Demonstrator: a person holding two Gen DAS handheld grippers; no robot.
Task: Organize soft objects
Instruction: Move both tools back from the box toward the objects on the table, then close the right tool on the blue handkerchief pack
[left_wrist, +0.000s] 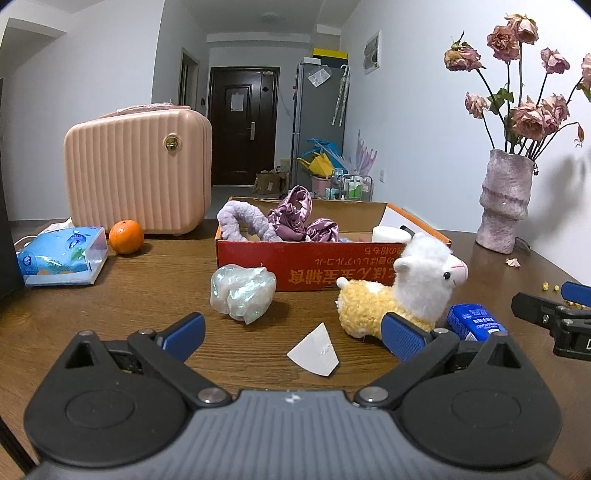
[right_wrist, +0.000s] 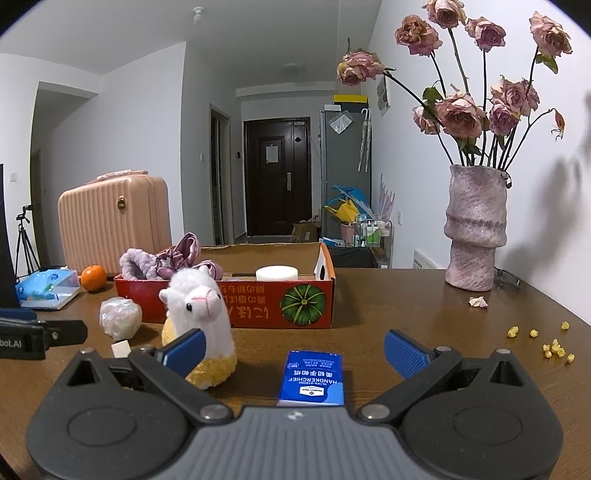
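Both tongs hover apart and empty over the table: left gripper (left_wrist: 291, 338) over a white wedge (left_wrist: 314, 350), right gripper (right_wrist: 293, 349) over the tissue pack (right_wrist: 312, 378). Between lie a pearly bundle (left_wrist: 243, 291) and llama (left_wrist: 400, 295), outside the box (left_wrist: 314, 264). I judge sorting half done; next I must close on one and lift.

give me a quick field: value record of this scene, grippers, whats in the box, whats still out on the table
left gripper: open, empty
right gripper: open, empty, tissue pack between its fingers
red box: purple headband, satin scrunchies, white round item
still on table: alpaca plush, pearly soft lump, white wedge
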